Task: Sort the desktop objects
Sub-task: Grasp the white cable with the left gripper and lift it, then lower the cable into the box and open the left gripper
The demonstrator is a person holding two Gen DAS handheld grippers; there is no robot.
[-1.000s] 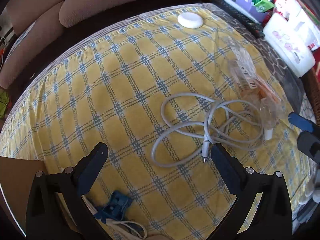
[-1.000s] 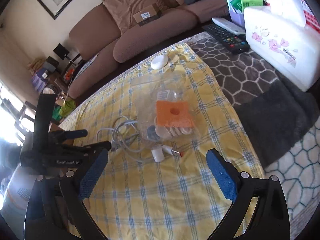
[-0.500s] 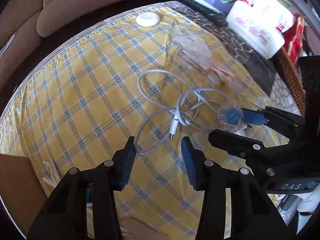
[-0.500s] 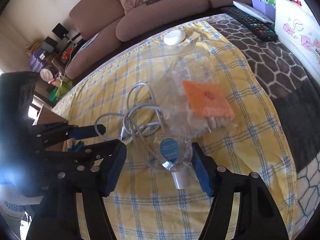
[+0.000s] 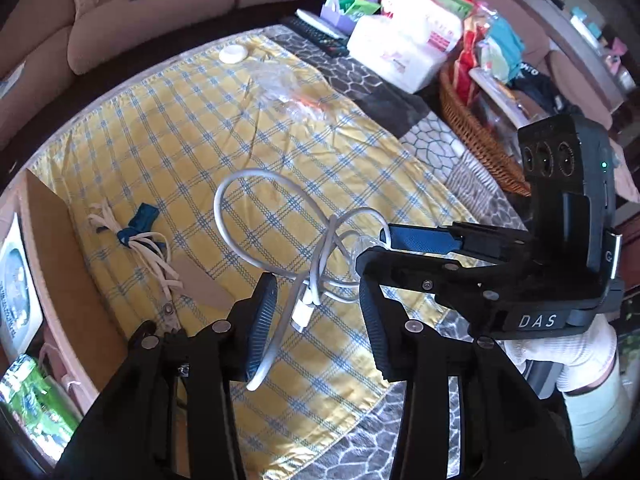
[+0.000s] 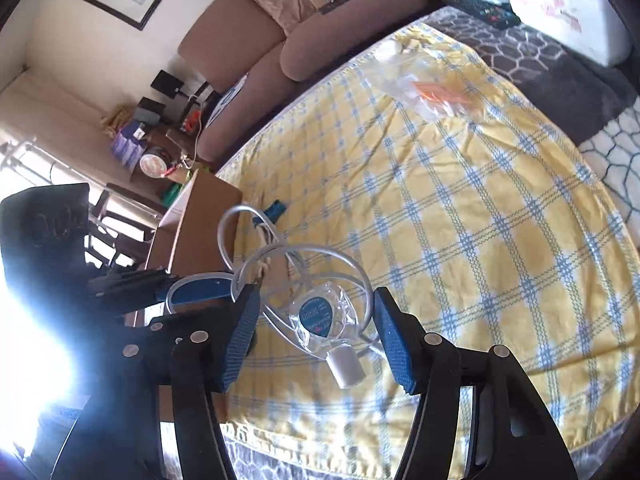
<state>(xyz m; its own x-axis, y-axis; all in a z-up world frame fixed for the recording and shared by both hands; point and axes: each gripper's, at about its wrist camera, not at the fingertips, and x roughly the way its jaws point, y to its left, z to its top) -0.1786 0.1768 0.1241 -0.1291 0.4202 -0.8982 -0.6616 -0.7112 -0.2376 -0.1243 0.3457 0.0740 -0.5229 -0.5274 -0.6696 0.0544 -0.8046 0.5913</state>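
- Closing, left tongs (image 5: 316,312) bracket the white cable (image 5: 240,184) above the yellow cloth (image 5: 160,128).
- Right tongs (image 6: 316,332), marked "DAS", close around the cable's plug (image 6: 346,368); contact unclear.

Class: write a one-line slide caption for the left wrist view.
Both grippers closing, left gripper and right gripper around a white cable over a yellow checked cloth.

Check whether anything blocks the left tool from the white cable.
Nothing visible does. The white cable already runs between the fingers of the left tool, whose jaws are closing but not yet pressing it. The right tool crowds the same tangle from the side.
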